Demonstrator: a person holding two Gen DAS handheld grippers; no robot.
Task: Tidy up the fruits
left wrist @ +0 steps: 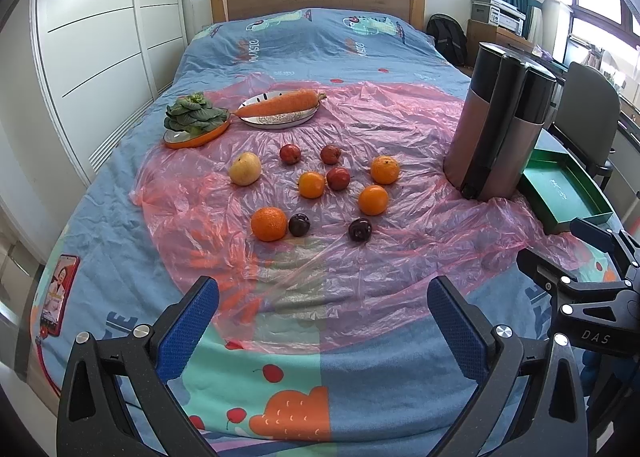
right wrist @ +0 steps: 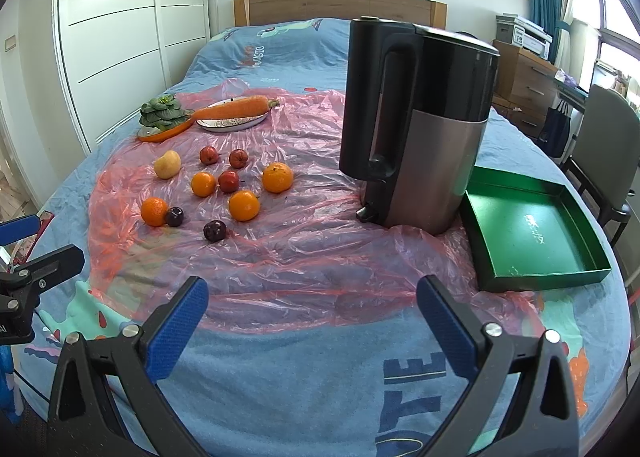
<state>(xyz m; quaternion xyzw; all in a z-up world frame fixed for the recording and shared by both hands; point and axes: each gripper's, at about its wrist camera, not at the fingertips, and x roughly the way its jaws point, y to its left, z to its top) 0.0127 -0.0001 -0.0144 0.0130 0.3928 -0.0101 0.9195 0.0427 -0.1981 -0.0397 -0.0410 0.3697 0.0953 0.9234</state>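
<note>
The fruits [left wrist: 316, 185] lie loose on the pink plastic sheet [left wrist: 400, 129] on the bed, ahead of my left hand-held gripper [left wrist: 323, 319] and ahead-left of my right hand-held gripper [right wrist: 313, 315]; both are spread open and empty. I judge the left nearer. The green tray [right wrist: 532, 277] right of the kettle [right wrist: 416, 117] is empty; two far plates hold a carrot and greens.

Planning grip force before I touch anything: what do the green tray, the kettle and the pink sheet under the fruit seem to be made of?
Green tray: probably cardboard with a satin coat; thin, sharply folded walls. Kettle: glossy black plastic top and handle over what looks like brushed metal, with a soft sheen. Pink sheet: thin translucent plastic film; it wrinkles, glints, and the bedspread shows through.
</note>
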